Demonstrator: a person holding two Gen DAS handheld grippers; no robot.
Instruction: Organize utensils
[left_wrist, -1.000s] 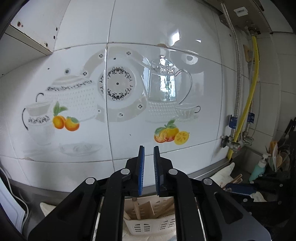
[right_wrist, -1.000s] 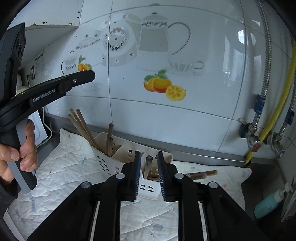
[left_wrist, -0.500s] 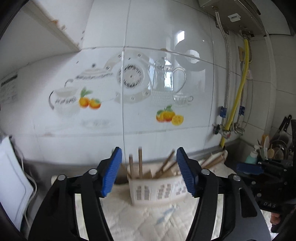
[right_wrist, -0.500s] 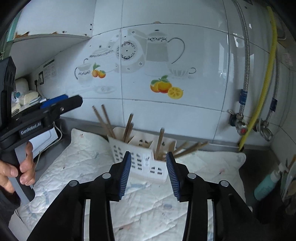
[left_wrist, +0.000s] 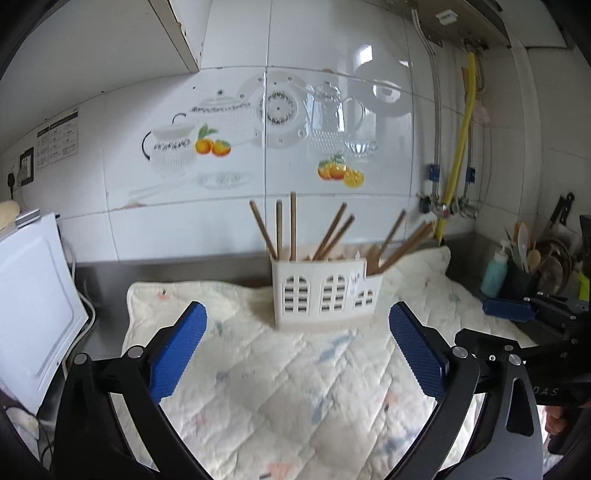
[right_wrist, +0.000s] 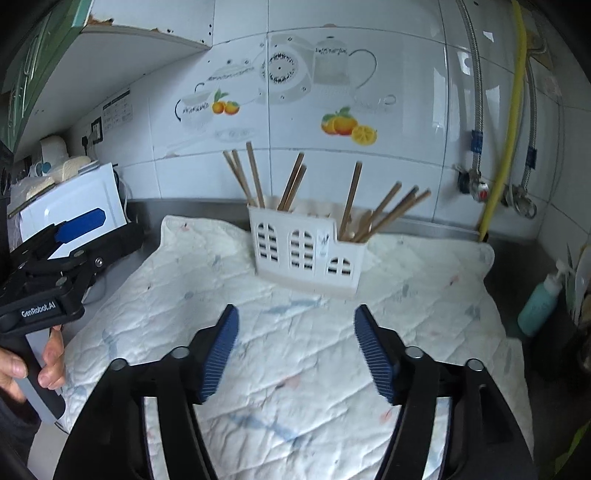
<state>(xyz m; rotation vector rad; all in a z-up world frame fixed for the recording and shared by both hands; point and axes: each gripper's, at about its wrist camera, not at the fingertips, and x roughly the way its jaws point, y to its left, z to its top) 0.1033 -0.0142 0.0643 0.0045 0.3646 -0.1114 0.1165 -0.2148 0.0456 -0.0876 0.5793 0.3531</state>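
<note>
A white slotted utensil holder (left_wrist: 325, 295) stands upright on a quilted white mat (left_wrist: 280, 391) near the tiled wall; it also shows in the right wrist view (right_wrist: 306, 254). Several wooden chopsticks (left_wrist: 291, 225) (right_wrist: 255, 173) stand in its compartments, some leaning right. My left gripper (left_wrist: 297, 347) is open and empty, well back from the holder. My right gripper (right_wrist: 295, 343) is open and empty, also back from it over the mat. The left gripper shows at the left of the right wrist view (right_wrist: 74, 236).
A white appliance (left_wrist: 33, 299) stands at the left. A teal pump bottle (right_wrist: 539, 302) and a dark utensil rack (left_wrist: 532, 266) stand at the right. Yellow and steel hoses (right_wrist: 502, 147) run down the wall. A cabinet (right_wrist: 74, 55) hangs upper left.
Both grippers have opened from nearly shut to wide and have pulled back and lower from the holder, which now stands farther away on the mat.
</note>
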